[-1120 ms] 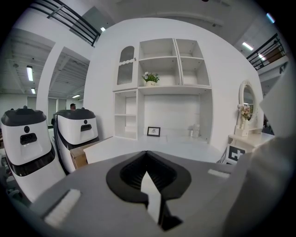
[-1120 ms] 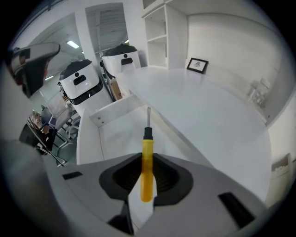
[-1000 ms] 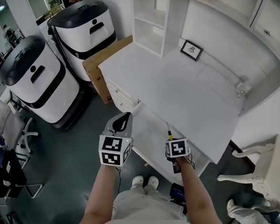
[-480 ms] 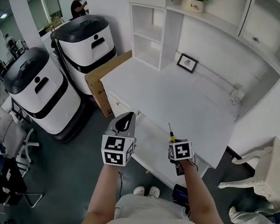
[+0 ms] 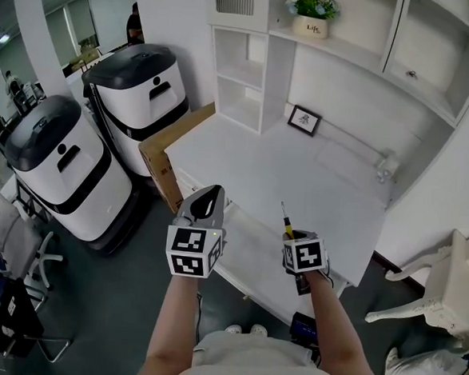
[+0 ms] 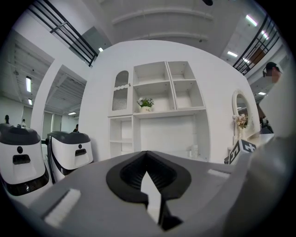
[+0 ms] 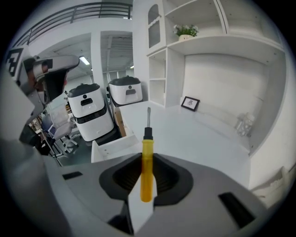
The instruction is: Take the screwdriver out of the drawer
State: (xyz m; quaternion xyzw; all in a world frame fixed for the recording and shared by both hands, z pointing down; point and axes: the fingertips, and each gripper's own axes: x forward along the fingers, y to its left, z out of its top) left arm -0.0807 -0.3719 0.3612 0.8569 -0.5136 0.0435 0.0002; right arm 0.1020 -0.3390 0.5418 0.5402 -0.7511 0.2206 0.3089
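A screwdriver [image 5: 286, 219] with a yellow handle and a black collar points its metal tip up and away, above the open white drawer [image 5: 251, 233] under the desk [image 5: 300, 171]. My right gripper [image 5: 293, 240] is shut on its handle. In the right gripper view the screwdriver [image 7: 147, 146] stands straight out between the jaws of my right gripper [image 7: 147, 163], with the drawer [image 7: 111, 146] below on the left. My left gripper [image 5: 210, 197] hangs over the drawer's left end, pointing level. My left gripper [image 6: 147, 157] has its jaws together with nothing in them.
Two white and black machines [image 5: 56, 162] [image 5: 150, 81] stand at the left, with a cardboard box [image 5: 163, 147] against the desk. On the desk are a picture frame [image 5: 303, 120] and a glass jar [image 5: 386, 165]. A white chair [image 5: 443, 293] stands at the right.
Both grippers have risen, and the screwdriver has come up with the right one, clear above the drawer. The head view has tilted up towards the shelves.
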